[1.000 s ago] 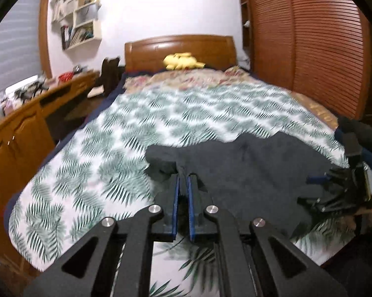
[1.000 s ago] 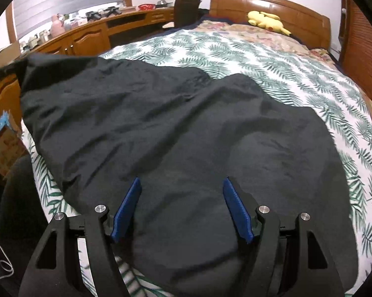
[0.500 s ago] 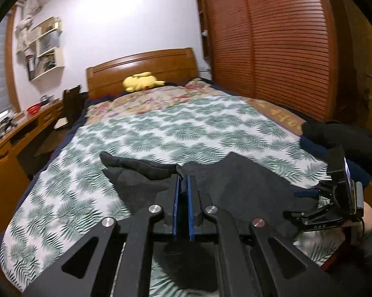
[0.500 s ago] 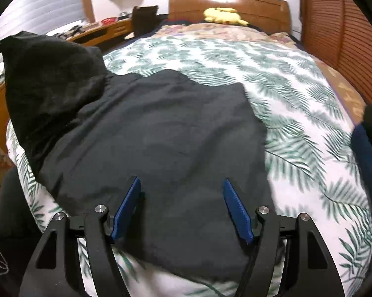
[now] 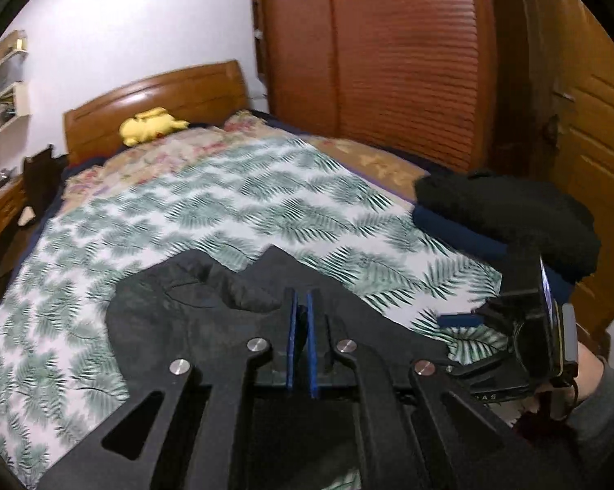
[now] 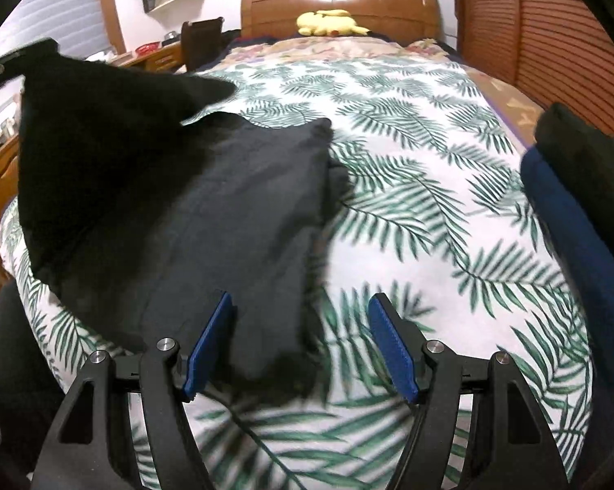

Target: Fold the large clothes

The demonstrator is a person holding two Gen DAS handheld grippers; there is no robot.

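A large black garment (image 5: 176, 318) lies on the leaf-print bed sheet (image 5: 266, 204). My left gripper (image 5: 300, 300) is shut on a fold of its edge, and the cloth bunches just ahead of the blue pads. In the right wrist view that held part hangs raised at the upper left, over the flat part of the black garment (image 6: 233, 212). My right gripper (image 6: 300, 302) is open low over the garment's right border, its left finger above cloth and its right finger above bare sheet. From the left wrist, the right gripper (image 5: 458, 345) shows in a person's hand.
A stack of folded dark clothes (image 5: 507, 212), black on navy, sits at the bed's right edge, shown as the same stack (image 6: 572, 188) in the right wrist view. A yellow plush toy (image 6: 331, 22) lies by the wooden headboard. Slatted wardrobe doors (image 5: 409, 61) stand to the right, a desk (image 6: 0, 171) to the left.
My left gripper has carried the held edge of the garment across to the right, folding it over itself. The right gripper has slid right, from over the cloth's middle to its border.
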